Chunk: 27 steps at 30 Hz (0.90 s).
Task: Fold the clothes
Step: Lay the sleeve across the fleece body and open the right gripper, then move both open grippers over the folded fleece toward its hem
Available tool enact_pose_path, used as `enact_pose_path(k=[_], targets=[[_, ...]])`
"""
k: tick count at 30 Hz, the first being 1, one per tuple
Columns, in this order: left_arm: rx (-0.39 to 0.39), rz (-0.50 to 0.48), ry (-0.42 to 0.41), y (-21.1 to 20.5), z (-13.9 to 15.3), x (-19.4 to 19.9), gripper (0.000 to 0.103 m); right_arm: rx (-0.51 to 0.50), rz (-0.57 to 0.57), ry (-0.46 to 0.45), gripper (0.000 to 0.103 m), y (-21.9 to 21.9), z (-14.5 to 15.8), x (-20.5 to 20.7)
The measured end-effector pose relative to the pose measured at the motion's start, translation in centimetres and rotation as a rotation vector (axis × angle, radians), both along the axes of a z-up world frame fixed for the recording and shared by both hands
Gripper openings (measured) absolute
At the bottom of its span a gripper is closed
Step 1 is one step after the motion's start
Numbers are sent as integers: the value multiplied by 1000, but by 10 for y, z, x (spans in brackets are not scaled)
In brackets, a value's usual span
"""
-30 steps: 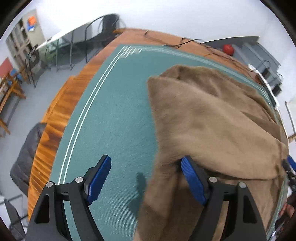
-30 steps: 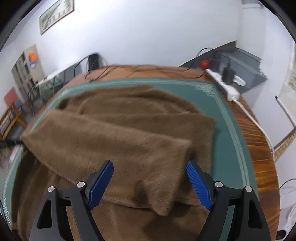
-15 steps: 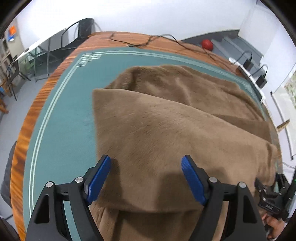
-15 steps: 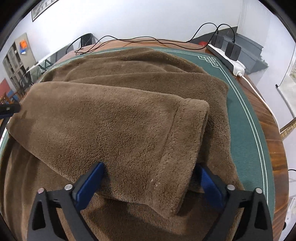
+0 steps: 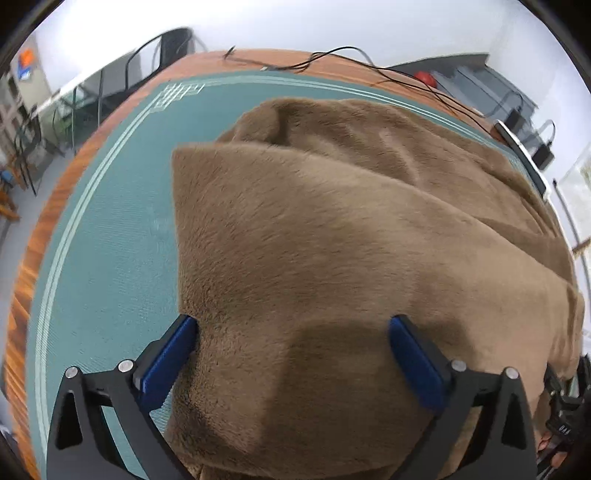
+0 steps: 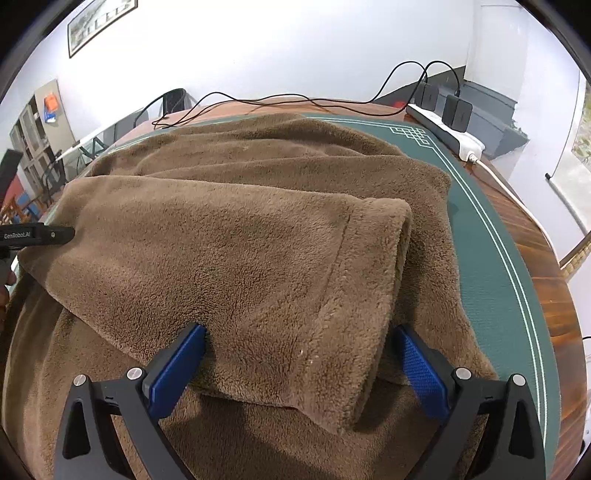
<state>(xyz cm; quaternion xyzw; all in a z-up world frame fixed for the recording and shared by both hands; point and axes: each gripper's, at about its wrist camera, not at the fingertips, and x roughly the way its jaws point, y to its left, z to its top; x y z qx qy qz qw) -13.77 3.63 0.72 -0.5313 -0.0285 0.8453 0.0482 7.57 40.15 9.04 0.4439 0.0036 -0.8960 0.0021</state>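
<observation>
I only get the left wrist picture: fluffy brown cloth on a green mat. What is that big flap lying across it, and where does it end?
Observer: It looks like a sleeve. The right wrist view shows its open cuff resting on the rest of the garment, short of the bare green mat.
Operator: Is the other claw holding it?
Observer: No. The right gripper is open, with one blue pad on either side of the sleeve near the cuff.
Operator: Is there anything on the wall that I can't see?
Observer: Yes, a framed picture hangs high on the left.
</observation>
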Motion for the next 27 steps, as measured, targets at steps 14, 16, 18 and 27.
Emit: enact_pose_path(k=[14,16,18,27], targets=[[32,13,94,1,49,-8,103,43,-25,10,102,-7,21,-4],[25,19,100,1,50,-22,103,41,-17,63,102,-10,38,-7],[11,26,92,2,46,-35,103,25,1,97,102,-13,50,-14],[-13,23,17,0,2,-62,103,7,88,3,102,-25,7,-42]])
